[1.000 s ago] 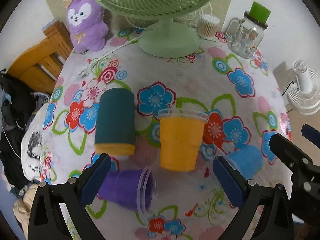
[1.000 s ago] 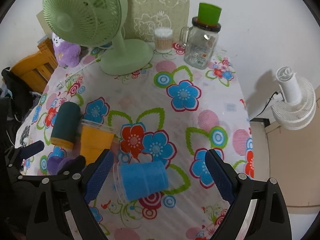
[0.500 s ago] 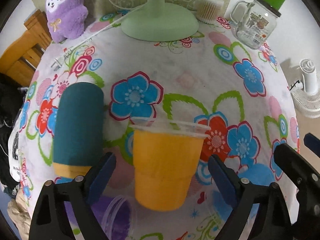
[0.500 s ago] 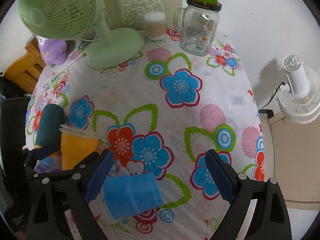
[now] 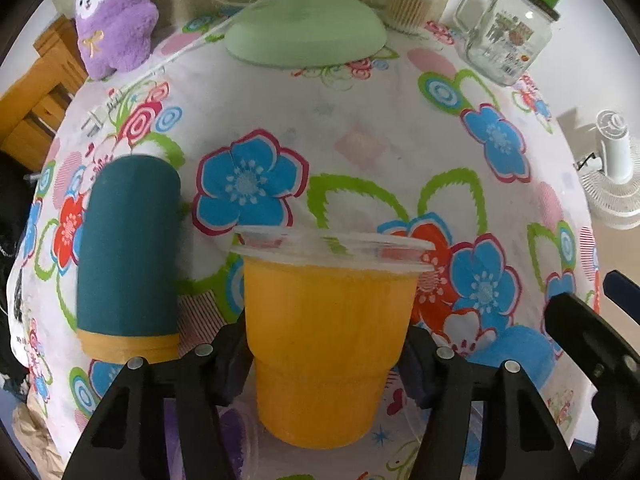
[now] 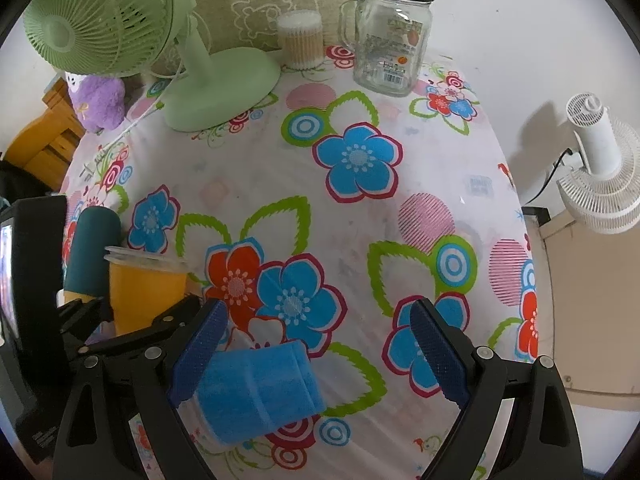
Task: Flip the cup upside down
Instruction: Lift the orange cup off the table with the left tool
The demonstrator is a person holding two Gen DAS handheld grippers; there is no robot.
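An orange cup (image 5: pixel 326 332) with a clear rim stands upright on the flowered tablecloth. My left gripper (image 5: pixel 326 364) is shut on the orange cup, its pads pressed against both sides of the lower half. The cup also shows in the right wrist view (image 6: pixel 144 288) at the left. My right gripper (image 6: pixel 316 352) is open and empty, low over the cloth. A blue cup (image 6: pixel 256 392) lies on its side just below its left finger (image 6: pixel 198 350).
A teal cup with an orange rim (image 5: pixel 128 256) lies left of the orange cup. A purple cup (image 5: pixel 234 444) lies under my left gripper. A green fan (image 6: pixel 216 80), glass jar (image 6: pixel 394 40), swab tub (image 6: pixel 300 38) and purple plush (image 5: pixel 114 16) stand at the back.
My left gripper moved forward around the orange cup and shut on it. My right gripper moved forward a little and stayed open.
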